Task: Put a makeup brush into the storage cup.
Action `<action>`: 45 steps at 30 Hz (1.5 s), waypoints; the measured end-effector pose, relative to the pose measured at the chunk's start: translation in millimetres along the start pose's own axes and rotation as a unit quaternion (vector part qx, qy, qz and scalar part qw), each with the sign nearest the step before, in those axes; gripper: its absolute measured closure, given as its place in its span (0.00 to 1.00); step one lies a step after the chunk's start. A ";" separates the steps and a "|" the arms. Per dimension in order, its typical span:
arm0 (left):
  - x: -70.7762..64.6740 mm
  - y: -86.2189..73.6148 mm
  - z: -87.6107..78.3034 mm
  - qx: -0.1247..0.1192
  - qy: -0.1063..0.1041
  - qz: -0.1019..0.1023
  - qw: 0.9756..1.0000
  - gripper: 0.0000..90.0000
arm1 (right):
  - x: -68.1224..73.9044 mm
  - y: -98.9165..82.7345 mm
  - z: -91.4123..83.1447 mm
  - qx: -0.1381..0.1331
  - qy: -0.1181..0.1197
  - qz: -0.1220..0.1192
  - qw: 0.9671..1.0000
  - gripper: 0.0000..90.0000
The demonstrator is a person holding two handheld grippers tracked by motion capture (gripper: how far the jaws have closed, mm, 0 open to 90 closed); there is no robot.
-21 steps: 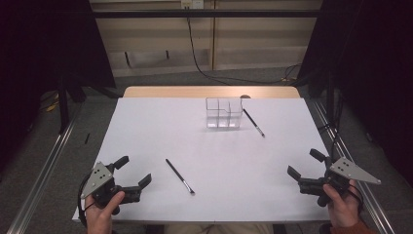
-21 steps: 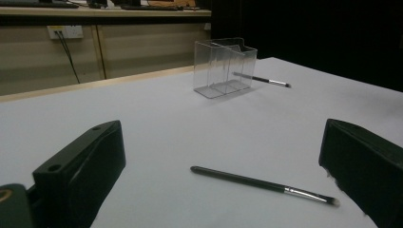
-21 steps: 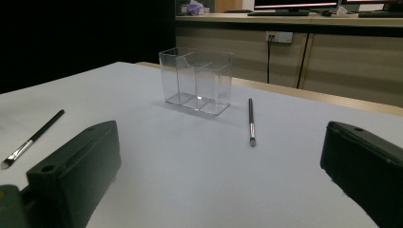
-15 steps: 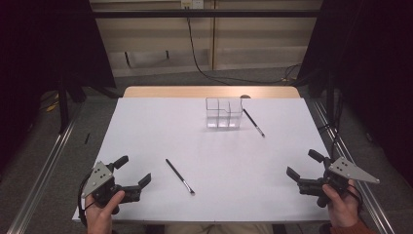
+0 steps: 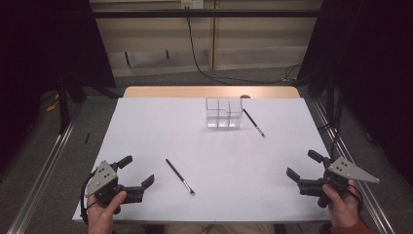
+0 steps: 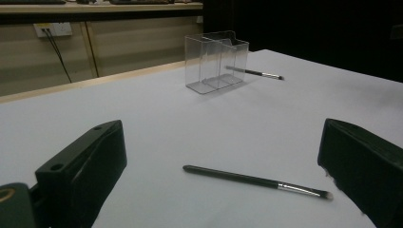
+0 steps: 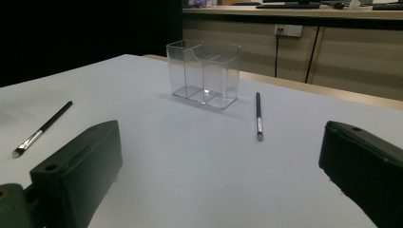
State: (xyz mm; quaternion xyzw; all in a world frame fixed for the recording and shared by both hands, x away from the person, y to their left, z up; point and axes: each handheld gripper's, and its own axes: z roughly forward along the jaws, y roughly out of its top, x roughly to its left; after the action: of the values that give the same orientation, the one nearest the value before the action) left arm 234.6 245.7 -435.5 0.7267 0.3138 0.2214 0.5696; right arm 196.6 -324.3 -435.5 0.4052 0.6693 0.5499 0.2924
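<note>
A clear plastic organiser (image 5: 223, 112) with several compartments stands upright at the far middle of the white table (image 5: 160, 122). One black make-up brush (image 5: 253, 122) lies just right of it. A second brush (image 5: 179, 176) lies flat near the front, bristles toward the person. My left gripper (image 5: 136, 171) rests open at the front left corner, nothing between its jaws; the near brush (image 6: 256, 180) lies ahead of it. My right gripper (image 5: 304, 165) stands open at the front right, empty, facing the organiser (image 7: 204, 74) and the far brush (image 7: 259, 115).
A tan strip of tabletop (image 5: 209, 91) shows beyond the white sheet. Metal rails (image 5: 44, 165) run along both sides of the table. A dark cable (image 5: 195, 48) hangs down the back wall, and black curtains flank the scene.
</note>
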 end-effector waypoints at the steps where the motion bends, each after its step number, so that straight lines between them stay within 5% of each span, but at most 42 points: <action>1: 0.1 0.5 0.2 0.001 -0.002 -0.001 1.000 0.02 | 0.6 0.2 0.2 0.001 0.001 -0.001 1.000 0.00; 9: -2.9 9.2 11.6 0.008 -0.022 0.001 1.000 0.02 | 1.4 0.4 1.7 0.006 0.006 -0.003 1.000 0.00; 17: -4.4 19.3 23.8 0.018 -0.022 0.025 0.999 0.02 | 0.9 0.4 3.3 0.007 0.006 -0.003 1.000 0.00; 24: -3.5 30.7 33.0 0.008 -0.037 0.015 0.999 0.02 | 0.2 0.6 4.8 0.006 0.010 0.002 1.000 0.00; 34: -7.2 39.7 58.1 0.039 -0.053 0.042 0.997 0.03 | 0.6 0.7 4.6 0.004 0.012 0.002 1.000 0.00; 45: -2.8 57.9 79.1 0.030 -0.067 0.047 0.996 0.03 | 0.9 -0.1 5.9 0.010 0.013 -0.004 1.000 0.00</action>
State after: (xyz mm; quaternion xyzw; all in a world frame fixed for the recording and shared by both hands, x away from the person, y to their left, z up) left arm 298.2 180.4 -399.4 0.7705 0.2469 0.1897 0.5562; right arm 201.1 -320.6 -436.9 0.3985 0.6798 0.5473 0.2821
